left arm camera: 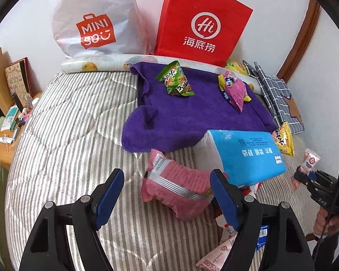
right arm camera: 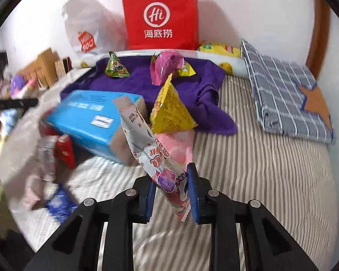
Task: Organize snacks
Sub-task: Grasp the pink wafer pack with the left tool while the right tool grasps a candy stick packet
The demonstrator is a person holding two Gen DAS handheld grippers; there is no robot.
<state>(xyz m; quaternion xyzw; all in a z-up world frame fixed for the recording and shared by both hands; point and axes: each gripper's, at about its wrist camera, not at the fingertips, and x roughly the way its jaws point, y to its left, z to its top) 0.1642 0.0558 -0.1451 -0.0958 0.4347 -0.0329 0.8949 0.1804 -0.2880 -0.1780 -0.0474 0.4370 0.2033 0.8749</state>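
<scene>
Blue pads, right gripper (right arm camera: pixel 170 194): pinching a long candy packet (right arm camera: pixel 147 144) low on its body, so it stands upright, clear of the striped quilt (right arm camera: pixel 260 169).
Left gripper (left arm camera: pixel 167 197): jaws spread wide, level and low, framing the pink snack pack (left arm camera: pixel 176 187), apparently ready to close.
Beyond: blue tissue pack (left arm camera: pixel 244 155), then the purple towel (left arm camera: pixel 192 113), seemingly the sorting spot, with a green snack (left arm camera: pixel 175 79) and a pink-and-yellow pouch (left arm camera: pixel 234 89) on it.
</scene>
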